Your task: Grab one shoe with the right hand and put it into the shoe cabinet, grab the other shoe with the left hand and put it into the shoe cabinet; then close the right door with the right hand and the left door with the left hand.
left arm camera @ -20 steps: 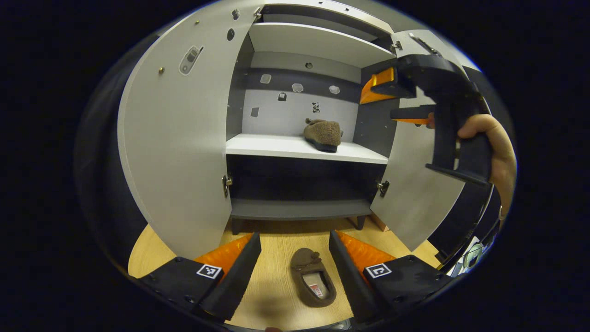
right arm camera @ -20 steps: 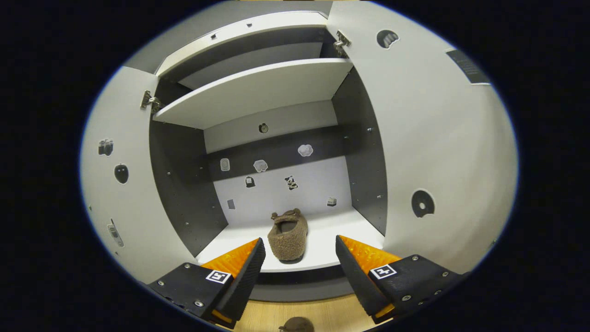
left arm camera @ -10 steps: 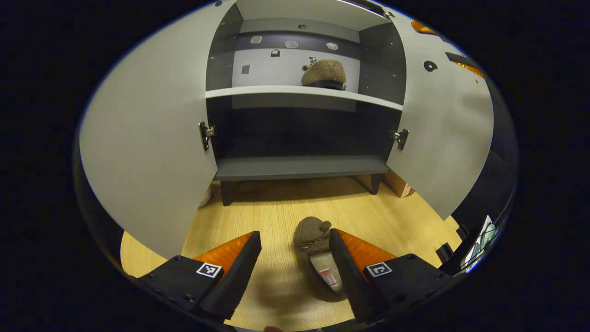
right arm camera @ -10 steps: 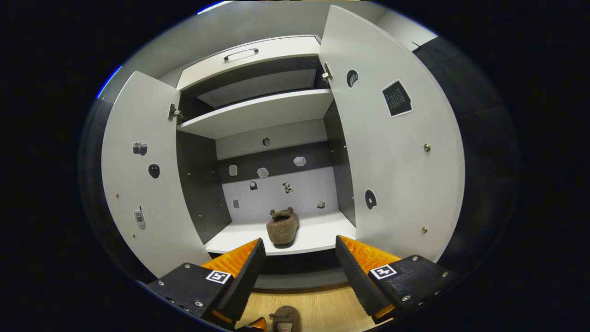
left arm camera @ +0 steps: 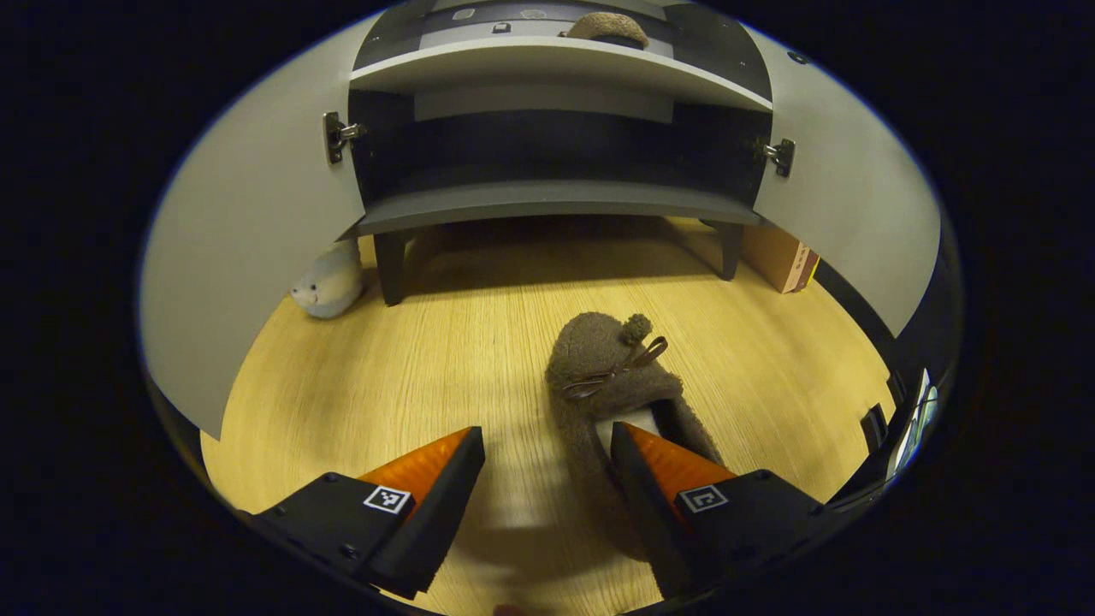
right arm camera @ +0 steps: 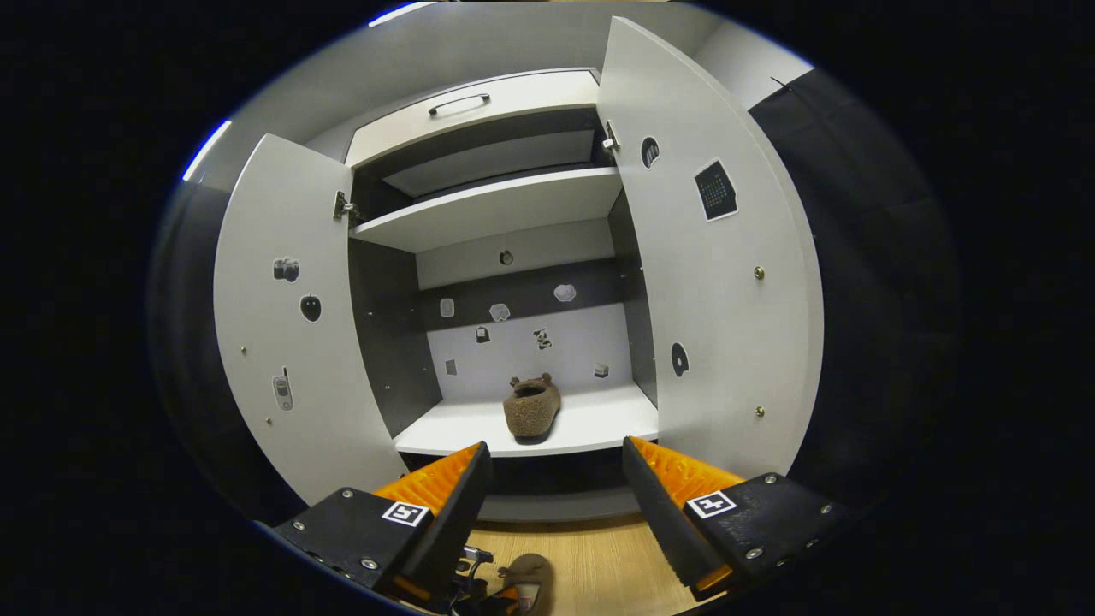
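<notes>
shoe (left arm camera: pixel 612 376) at left gripper (left arm camera: pixel 547 479) jaws (parted)

- Wooden floor (left arm camera: pixel 411 359), light oak grain, spreads under and in front of the furniture.
- Small grey plush toy (left arm camera: pixel 329 287) sits on the floor, at the left rear, touching or just beside a dark leg.
- Cardboard box (left arm camera: pixel 778 261), brown, stands on the floor at the right rear, partly hidden by a pale panel.
- Stickers (right arm camera: pixel 500 312) dotted over the inner back wall, too small to identify.
- More stickers on pale panels: camera (right arm camera: pixel 286 269), dark apple shape (right arm camera: pixel 310 307), phone (right arm camera: pixel 281 389), calendar (right arm camera: pixel 714 190), dark doughnut shape (right arm camera: pixel 678 359).
- Drawer front with metal handle (right arm camera: pixel 459 103) runs along the top.
</notes>
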Demonstrator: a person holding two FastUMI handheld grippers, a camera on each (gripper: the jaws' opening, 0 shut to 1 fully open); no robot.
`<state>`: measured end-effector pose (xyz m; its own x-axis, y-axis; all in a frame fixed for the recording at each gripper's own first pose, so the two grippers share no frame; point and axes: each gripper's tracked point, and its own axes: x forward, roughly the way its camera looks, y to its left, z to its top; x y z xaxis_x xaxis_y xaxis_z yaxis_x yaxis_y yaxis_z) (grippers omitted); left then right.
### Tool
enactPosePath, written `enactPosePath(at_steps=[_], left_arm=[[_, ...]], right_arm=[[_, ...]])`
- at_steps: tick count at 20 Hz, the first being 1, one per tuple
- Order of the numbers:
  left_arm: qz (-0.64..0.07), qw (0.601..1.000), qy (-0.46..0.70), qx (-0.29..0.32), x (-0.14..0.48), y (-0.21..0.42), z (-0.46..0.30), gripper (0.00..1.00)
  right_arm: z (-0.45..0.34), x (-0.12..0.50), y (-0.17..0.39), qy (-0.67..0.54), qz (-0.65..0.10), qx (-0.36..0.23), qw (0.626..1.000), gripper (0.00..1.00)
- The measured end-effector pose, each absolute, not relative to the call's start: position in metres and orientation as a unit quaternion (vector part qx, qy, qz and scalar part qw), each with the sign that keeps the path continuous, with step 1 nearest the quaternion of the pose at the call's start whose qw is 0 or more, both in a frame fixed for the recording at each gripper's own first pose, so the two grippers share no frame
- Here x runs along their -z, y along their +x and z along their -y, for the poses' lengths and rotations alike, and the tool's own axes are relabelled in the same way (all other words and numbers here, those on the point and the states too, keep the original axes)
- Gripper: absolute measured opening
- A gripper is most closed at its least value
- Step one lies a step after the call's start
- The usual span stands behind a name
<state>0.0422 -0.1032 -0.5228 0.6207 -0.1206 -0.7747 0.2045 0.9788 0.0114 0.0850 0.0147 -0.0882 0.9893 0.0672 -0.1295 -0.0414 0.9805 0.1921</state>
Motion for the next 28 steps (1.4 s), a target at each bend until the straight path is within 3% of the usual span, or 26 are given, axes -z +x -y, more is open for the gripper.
enactPosePath(at_steps=[5, 8, 11, 12, 13, 15, 16, 17, 20, 28], left_arm=[[-0.457, 0.883, 0.029, 0.099, 0.541, 0.040, 0.112, 0.98], [-0.457, 0.882, 0.013, 0.112, 0.541, 0.040, 0.122, 0.90], [-0.470, 0.875, -0.019, 0.118, 0.541, 0.038, 0.134, 0.60], [-0.472, 0.873, -0.013, 0.121, 0.544, 0.039, 0.132, 0.59], [-0.473, 0.872, -0.012, 0.125, 0.545, 0.041, 0.133, 0.45], [-0.474, 0.872, -0.018, 0.121, 0.542, 0.041, 0.128, 0.41], [-0.477, 0.872, -0.018, 0.108, 0.538, 0.042, 0.121, 0.31], [-0.479, 0.872, -0.031, 0.100, 0.541, 0.044, 0.121, 0.12], [-0.482, 0.871, -0.029, 0.094, 0.540, 0.046, 0.121, 0.06], [-0.473, 0.875, -0.009, 0.097, 0.454, 0.055, 0.117, 0.07]], right_arm=[[-0.014, 0.087, 0.077, 0.100, -0.065, -0.030, 0.992, 0.94], [-0.013, 0.087, 0.072, 0.104, -0.063, -0.030, 0.992, 0.94], [-0.013, 0.091, 0.069, 0.108, -0.069, -0.034, 0.991, 0.94], [-0.011, 0.091, 0.068, 0.108, -0.070, -0.033, 0.991, 0.94], [-0.010, 0.092, 0.067, 0.109, -0.070, -0.034, 0.991, 0.94], [-0.008, 0.090, 0.063, 0.111, -0.069, -0.035, 0.991, 0.94], [-0.008, 0.090, 0.061, 0.110, -0.069, -0.036, 0.991, 0.94], [-0.008, 0.090, 0.060, 0.106, -0.069, -0.037, 0.991, 0.94], [-0.011, 0.091, 0.059, 0.095, -0.070, -0.042, 0.992, 0.94], [-0.022, 0.093, 0.060, 0.091, -0.066, -0.059, 0.992, 0.94]])
